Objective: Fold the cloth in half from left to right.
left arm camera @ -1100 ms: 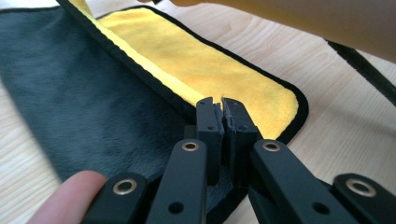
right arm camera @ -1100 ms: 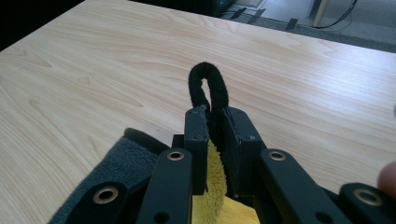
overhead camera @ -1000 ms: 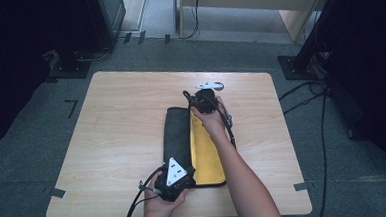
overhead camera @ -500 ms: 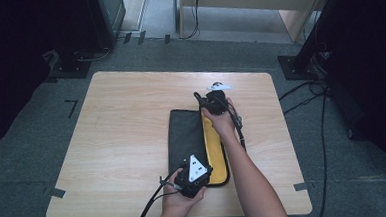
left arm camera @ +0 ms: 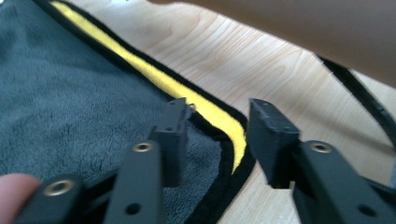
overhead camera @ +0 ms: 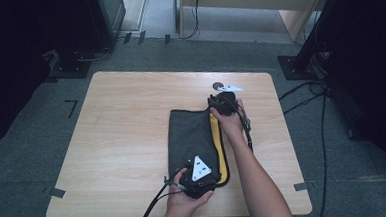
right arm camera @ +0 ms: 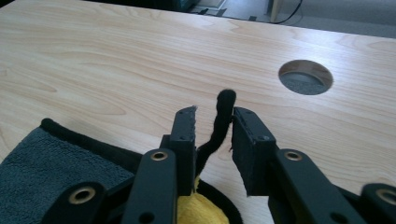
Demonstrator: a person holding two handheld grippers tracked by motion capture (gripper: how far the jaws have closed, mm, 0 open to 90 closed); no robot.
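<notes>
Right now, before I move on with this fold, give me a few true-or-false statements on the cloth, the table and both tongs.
1. The dark grey plush cloth with black trim and a yellow underside lies folded lengthwise on the light wooden table. True.
2. The left tongs are clamped tight on the cloth's near corner. False: they have just been opening, and the jaws stand apart over the corner with a clear gap.
3. The black edge of the cloth stands up between the jaws of the right tongs. True: those jaws have just been opening.
4. A red cup stands in the round hole in the table. False: the hole holds nothing.
</notes>
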